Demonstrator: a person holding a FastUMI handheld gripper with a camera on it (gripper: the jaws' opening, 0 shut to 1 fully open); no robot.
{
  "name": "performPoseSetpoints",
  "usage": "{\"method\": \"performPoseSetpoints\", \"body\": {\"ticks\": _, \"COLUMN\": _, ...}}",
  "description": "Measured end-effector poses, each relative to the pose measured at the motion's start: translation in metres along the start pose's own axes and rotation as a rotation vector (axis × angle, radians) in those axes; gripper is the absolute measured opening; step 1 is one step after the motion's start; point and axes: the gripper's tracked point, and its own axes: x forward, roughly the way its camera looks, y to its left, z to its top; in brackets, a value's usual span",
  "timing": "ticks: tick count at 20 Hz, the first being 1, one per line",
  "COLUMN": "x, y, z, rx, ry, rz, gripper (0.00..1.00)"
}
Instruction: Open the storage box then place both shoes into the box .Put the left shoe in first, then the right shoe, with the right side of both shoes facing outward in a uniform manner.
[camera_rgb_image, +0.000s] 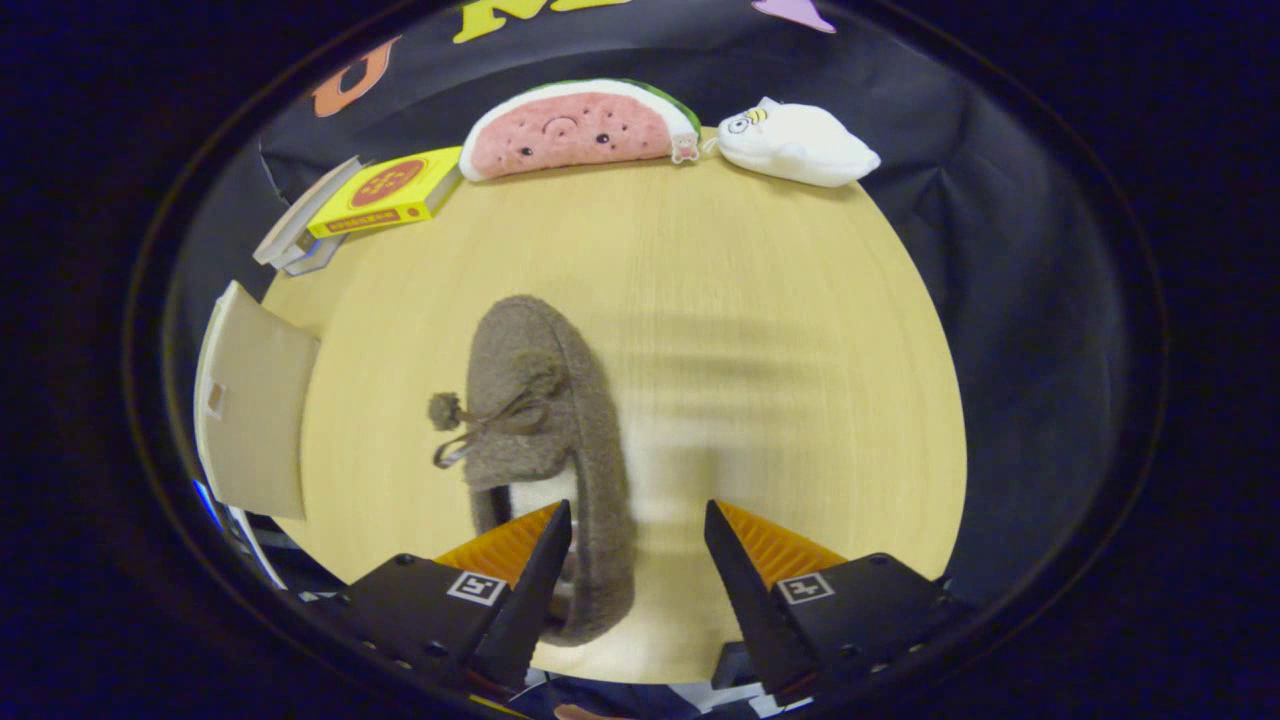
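Observation:
A fuzzy grey-brown shoe (545, 420) with a pompom lace lies on the wooden table (760, 330), toe pointing away from me. Its heel end reaches between my fingers, hard against the left finger (545, 560), whose tip sits over the shoe's white-lined opening. The right finger (735, 560) stands apart from the shoe over bare table. My gripper (638, 520) is open. A beige panel of the storage box (250, 410) stands at the table's left edge, beside the shoe.
Along the table's far edge lie a yellow book (385, 192) on a stack of books, a watermelon-slice plush (580, 128) and a white plush (795, 143). Black cloth surrounds the table.

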Motion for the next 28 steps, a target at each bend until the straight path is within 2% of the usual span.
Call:
{"method": "performPoseSetpoints", "body": {"ticks": 1, "x": 0.003, "y": 0.003, "z": 0.000, "rx": 0.000, "ry": 0.009, "rz": 0.015, "gripper": 0.78}}
{"method": "performPoseSetpoints", "body": {"ticks": 3, "x": 0.007, "y": 0.027, "z": -0.001, "rx": 0.015, "ry": 0.030, "rz": 0.122, "gripper": 0.50}}
{"method": "performPoseSetpoints", "body": {"ticks": 5, "x": 0.000, "y": 0.030, "z": 0.002, "rx": -0.005, "ry": 0.018, "rz": 0.106, "gripper": 0.21}}
{"method": "performPoseSetpoints", "body": {"ticks": 6, "x": 0.008, "y": 0.032, "z": 0.000, "rx": -0.015, "ry": 0.022, "rz": 0.097, "gripper": 0.21}}
{"method": "performPoseSetpoints", "body": {"ticks": 8, "x": 0.007, "y": 0.031, "z": -0.003, "rx": 0.019, "ry": 0.034, "rz": 0.078, "gripper": 0.04}}
{"method": "performPoseSetpoints", "body": {"ticks": 10, "x": 0.005, "y": 0.032, "z": -0.004, "rx": 0.053, "ry": 0.036, "rz": 0.094, "gripper": 0.04}}
{"method": "performPoseSetpoints", "body": {"ticks": 12, "x": 0.002, "y": 0.039, "z": -0.006, "rx": 0.109, "ry": 0.053, "rz": 0.151, "gripper": 0.04}}
{"method": "performPoseSetpoints", "body": {"ticks": 15, "x": -0.008, "y": 0.045, "z": -0.009, "rx": 0.140, "ry": 0.054, "rz": 0.196, "gripper": 0.03}}
{"method": "performPoseSetpoints", "body": {"ticks": 18, "x": -0.031, "y": 0.065, "z": -0.009, "rx": 0.156, "ry": 0.041, "rz": 0.280, "gripper": 0.03}}
{"method": "performPoseSetpoints", "body": {"ticks": 28, "x": -0.166, "y": 0.167, "z": 0.028, "rx": 0.147, "ry": -0.121, "rz": 0.469, "gripper": 0.03}}
